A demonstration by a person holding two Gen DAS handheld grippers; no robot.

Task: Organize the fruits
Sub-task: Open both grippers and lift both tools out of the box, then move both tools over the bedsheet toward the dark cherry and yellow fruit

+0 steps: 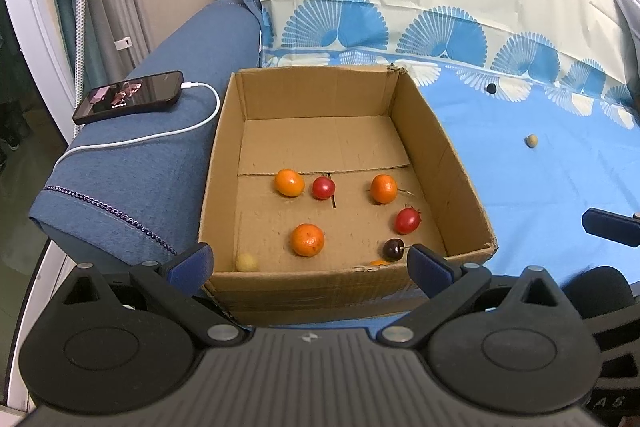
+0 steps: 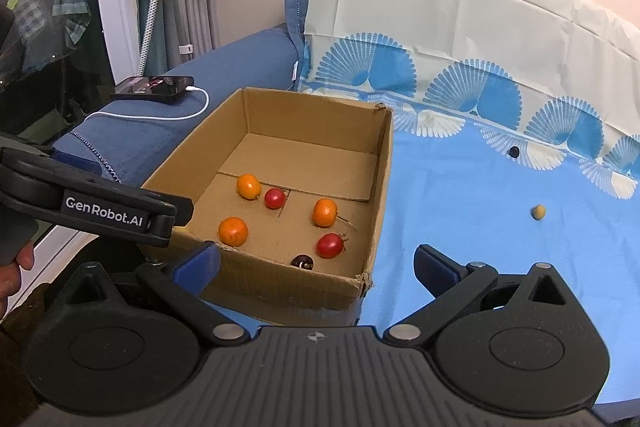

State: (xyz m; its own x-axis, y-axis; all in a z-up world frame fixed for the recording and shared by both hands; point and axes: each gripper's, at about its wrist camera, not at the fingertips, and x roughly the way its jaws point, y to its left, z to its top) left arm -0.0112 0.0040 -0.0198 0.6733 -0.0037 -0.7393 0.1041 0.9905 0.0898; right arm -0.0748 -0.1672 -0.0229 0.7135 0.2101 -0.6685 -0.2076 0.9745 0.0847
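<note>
Loose fruit: a small yellowish fruit and a dark one lie on the blue sheet, ahead and to the right of the right gripper, well apart from it.
Box: the cardboard box, ahead-left of that gripper, holds three oranges, two red fruits and a dark cherry.
Risk: round fruit on soft cloth may roll off when nudged by a finger; the dark one is tiny, so a pinch could slip.
Right gripper: spread wide, nothing held, low over the sheet beside the box's near corner.
Left gripper: wide apart, empty, poised at the box's near wall.
</note>
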